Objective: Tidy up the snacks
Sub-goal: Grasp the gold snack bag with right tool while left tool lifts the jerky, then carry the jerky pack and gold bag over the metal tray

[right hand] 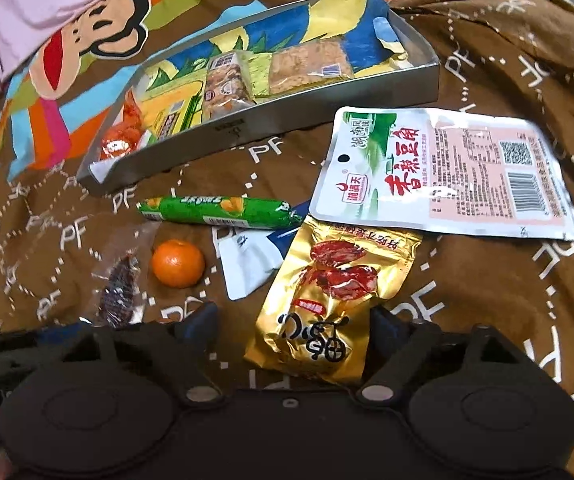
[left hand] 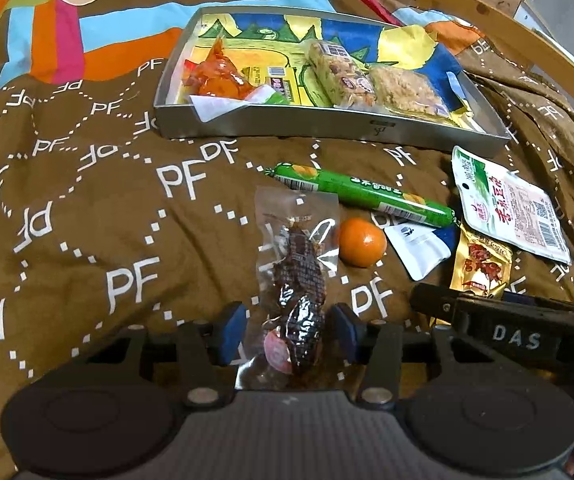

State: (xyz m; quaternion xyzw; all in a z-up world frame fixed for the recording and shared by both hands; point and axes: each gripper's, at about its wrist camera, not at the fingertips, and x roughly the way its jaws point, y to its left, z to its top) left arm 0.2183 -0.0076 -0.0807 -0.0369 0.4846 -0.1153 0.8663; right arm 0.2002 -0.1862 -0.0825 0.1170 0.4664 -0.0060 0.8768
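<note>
A clear packet of dark dried meat point(left hand: 299, 296) lies on the brown blanket between my left gripper's point(left hand: 289, 332) blue pads, which press its crinkled edges. In the right wrist view the same packet point(right hand: 119, 292) shows at lower left. A gold foil packet point(right hand: 327, 300) lies between my right gripper's point(right hand: 293, 320) fingers; the jaws stand apart, with a gap on the left side. A silver tray point(left hand: 327, 128) holding cereal bars and an orange-wrapped snack sits beyond. A green sausage point(left hand: 363, 194), a mandarin point(left hand: 361, 242) and a white pouch point(left hand: 511, 208) lie between.
A small white-and-blue sachet point(right hand: 247, 264) lies partly under the gold packet. The blanket rumples upward at the right. A wooden bed frame point(left hand: 527, 28) curves behind the tray, and pink cloth point(right hand: 27, 12) lies at the far left.
</note>
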